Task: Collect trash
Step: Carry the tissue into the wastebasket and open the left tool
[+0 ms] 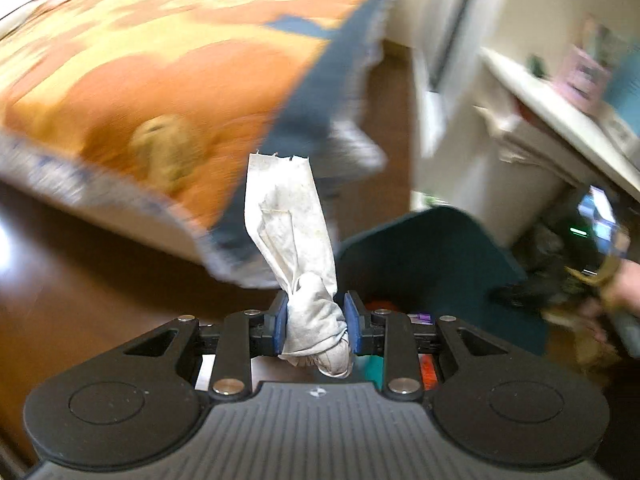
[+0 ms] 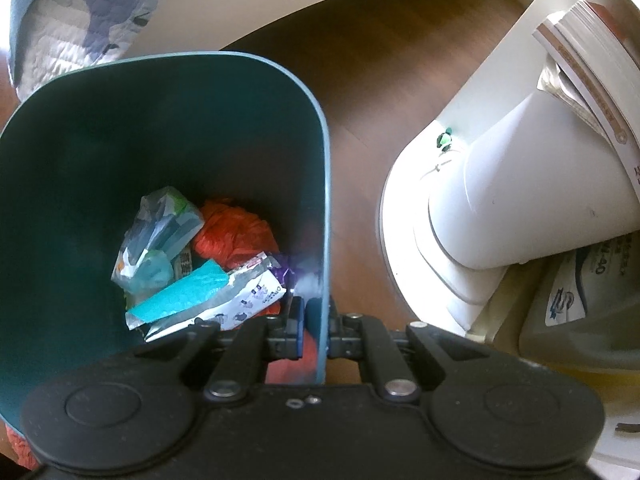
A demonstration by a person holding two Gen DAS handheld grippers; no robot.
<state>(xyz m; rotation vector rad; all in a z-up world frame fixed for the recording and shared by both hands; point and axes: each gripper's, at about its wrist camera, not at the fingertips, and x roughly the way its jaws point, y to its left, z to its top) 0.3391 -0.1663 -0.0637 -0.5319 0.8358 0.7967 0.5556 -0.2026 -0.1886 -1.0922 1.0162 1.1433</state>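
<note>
My left gripper (image 1: 316, 326) is shut on a crumpled white tissue (image 1: 298, 248) that sticks up between the blue pads. It hangs just above and left of the teal trash bin (image 1: 436, 264). My right gripper (image 2: 314, 324) is shut on the right wall of the teal trash bin (image 2: 324, 184), one finger inside and one outside. Inside the bin lie an orange bag (image 2: 236, 228), a clear plastic wrapper (image 2: 156, 228), a teal packet (image 2: 184, 294) and a white printed wrapper (image 2: 248, 300).
A bed with an orange and blue quilt (image 1: 160, 64) fills the left of the left wrist view. A white desk (image 1: 560, 112) stands at the right. A white appliance (image 2: 520, 192) and stacked books (image 2: 592, 48) sit right of the bin on the brown wooden floor (image 2: 380, 52).
</note>
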